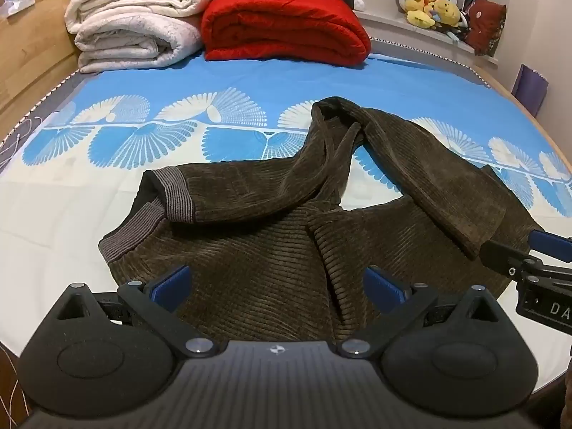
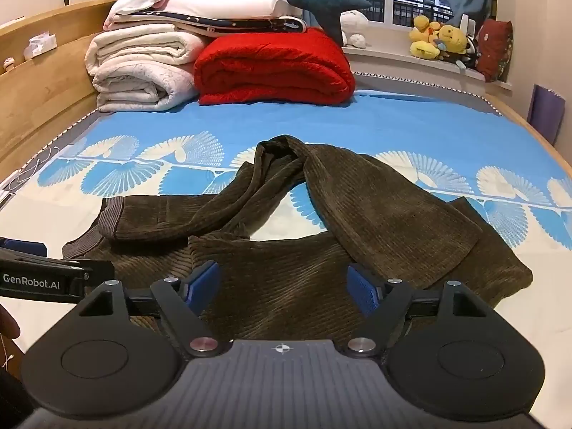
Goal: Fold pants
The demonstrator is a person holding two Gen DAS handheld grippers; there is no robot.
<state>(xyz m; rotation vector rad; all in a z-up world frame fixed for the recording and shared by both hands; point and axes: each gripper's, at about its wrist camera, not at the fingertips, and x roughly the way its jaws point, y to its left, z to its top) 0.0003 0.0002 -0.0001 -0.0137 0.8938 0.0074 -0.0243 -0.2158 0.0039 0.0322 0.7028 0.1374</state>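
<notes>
Brown corduroy pants (image 1: 271, 250) lie rumpled on the blue and white bedsheet (image 1: 214, 82); one part loops toward the far side and doubles back. Grey ribbed bands (image 1: 178, 193) show at their left end. My left gripper (image 1: 278, 286) hovers open over the near part of the pants, with nothing pinched between its blue pads (image 1: 171, 284). In the right wrist view the same pants (image 2: 286, 261) lie under my right gripper (image 2: 282, 284), which is also open and empty. Each gripper shows at the edge of the other's view: the right gripper (image 1: 536, 261) and the left gripper (image 2: 35, 268).
Folded white blankets (image 1: 132, 25) and a red quilt (image 1: 282, 25) are stacked at the far end of the bed. A wooden bed frame (image 1: 32, 46) runs along the left. Yellow plush toys (image 2: 439, 39) sit on the window sill, and a purple bag (image 2: 545, 111) stands at the right.
</notes>
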